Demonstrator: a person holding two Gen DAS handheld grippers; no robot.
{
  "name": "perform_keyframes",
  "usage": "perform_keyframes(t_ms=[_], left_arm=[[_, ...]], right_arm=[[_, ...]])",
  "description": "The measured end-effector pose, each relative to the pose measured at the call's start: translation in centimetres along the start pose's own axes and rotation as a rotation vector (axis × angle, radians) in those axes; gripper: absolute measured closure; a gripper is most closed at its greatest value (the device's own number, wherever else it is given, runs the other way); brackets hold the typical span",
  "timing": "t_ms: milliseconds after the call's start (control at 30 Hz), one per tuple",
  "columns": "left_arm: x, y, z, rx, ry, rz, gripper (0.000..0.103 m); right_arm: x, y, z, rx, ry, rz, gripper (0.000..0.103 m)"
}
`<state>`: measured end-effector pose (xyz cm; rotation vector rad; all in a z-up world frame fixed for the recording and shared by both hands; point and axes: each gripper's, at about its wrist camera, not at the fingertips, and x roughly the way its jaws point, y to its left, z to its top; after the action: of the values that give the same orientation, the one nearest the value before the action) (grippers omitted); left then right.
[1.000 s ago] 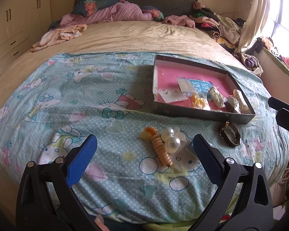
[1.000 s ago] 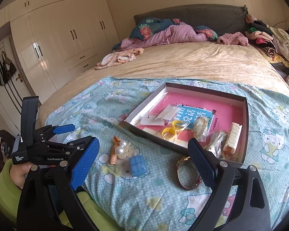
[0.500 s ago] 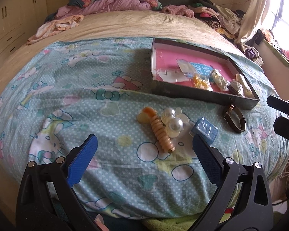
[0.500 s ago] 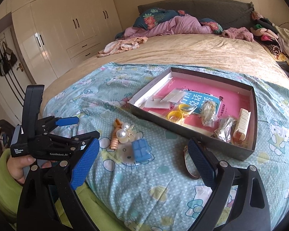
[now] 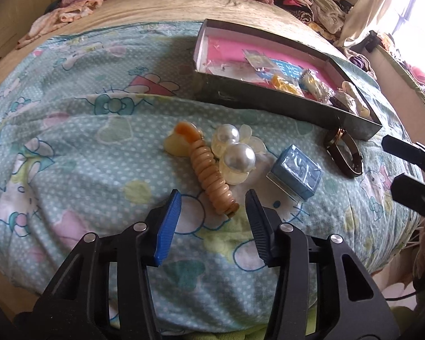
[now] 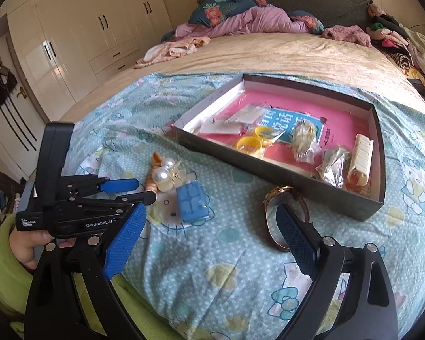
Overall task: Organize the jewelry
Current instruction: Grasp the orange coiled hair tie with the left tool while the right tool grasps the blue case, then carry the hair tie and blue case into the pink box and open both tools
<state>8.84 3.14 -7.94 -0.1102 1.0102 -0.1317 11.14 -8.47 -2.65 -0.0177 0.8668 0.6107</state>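
Note:
On the cartoon-print sheet lie a ribbed orange hair clip (image 5: pixel 209 175), a clear clip with two pearls (image 5: pixel 235 153), a small blue box (image 5: pixel 296 174) and a dark bangle (image 5: pixel 345 153). My left gripper (image 5: pixel 212 198) hovers low over the orange clip's near end. Its jaws are closing, and the pads stand apart from the clip. My right gripper (image 6: pixel 209 212) is wide open above the sheet, with the blue box (image 6: pixel 191 202) ahead of it and the bangle (image 6: pixel 272 218) partly behind its right finger. The left gripper (image 6: pixel 143 189) shows at the left of the right wrist view.
A dark shallow box (image 5: pixel 269 102) with a pink floor holds several bagged trinkets and a cream clip (image 6: pixel 361 153). Crumpled clothes and bedding (image 6: pixel 249 19) lie at the headboard. White wardrobes (image 6: pixel 70 34) stand to the left. The bed's near edge runs just under both grippers.
Both grippers have sunk closer to the bed and tilted further down. The left jaws have narrowed from wide open to a gap around the orange clip's near end.

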Motion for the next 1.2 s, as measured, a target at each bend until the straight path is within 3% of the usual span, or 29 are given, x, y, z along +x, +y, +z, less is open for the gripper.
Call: perform_keyframes(t_ms=[67, 367, 533, 667, 767, 933, 1000, 1200], left_arm=[[0.3, 0.2, 0.0, -0.005, 0.009, -0.003, 0.082], [-0.2, 2.4, 0.1, -0.072, 0.0, 0.007, 0.085], [0.1, 3.3, 0.8, -0.1, -0.004, 0.005, 0.085], [0.5, 3.6, 1.2, -0.109, -0.002, 0.001, 0.085], [0.9, 3.7, 1.7, -0.113, -0.005, 0.002, 0.085], [1.9, 3.7, 2.3, -0.107, -0.009, 0.006, 0.086], [1.9, 3.7, 2.4, -0.107, -0.009, 0.003, 0.09], [0.3, 3.5, 2.3, -0.099, -0.056, 0.001, 0.093]], right_arm=[[0.7, 0.0, -0.1, -0.003, 0.017, -0.005, 0.011], [4.6, 1.1, -0.4, -0.075, 0.096, -0.017, 0.012], [7.8, 2.1, -0.5, -0.14, 0.143, -0.012, 0.035], [9.1, 2.6, -0.6, -0.195, 0.131, -0.032, 0.051], [9.2, 2.7, -0.5, -0.23, 0.114, -0.023, 0.072], [8.6, 2.3, -0.5, -0.207, 0.102, 0.015, 0.072], [8.0, 2.3, -0.4, -0.192, 0.094, 0.028, 0.072], [5.5, 2.2, -0.2, -0.17, 0.049, 0.059, 0.072]])
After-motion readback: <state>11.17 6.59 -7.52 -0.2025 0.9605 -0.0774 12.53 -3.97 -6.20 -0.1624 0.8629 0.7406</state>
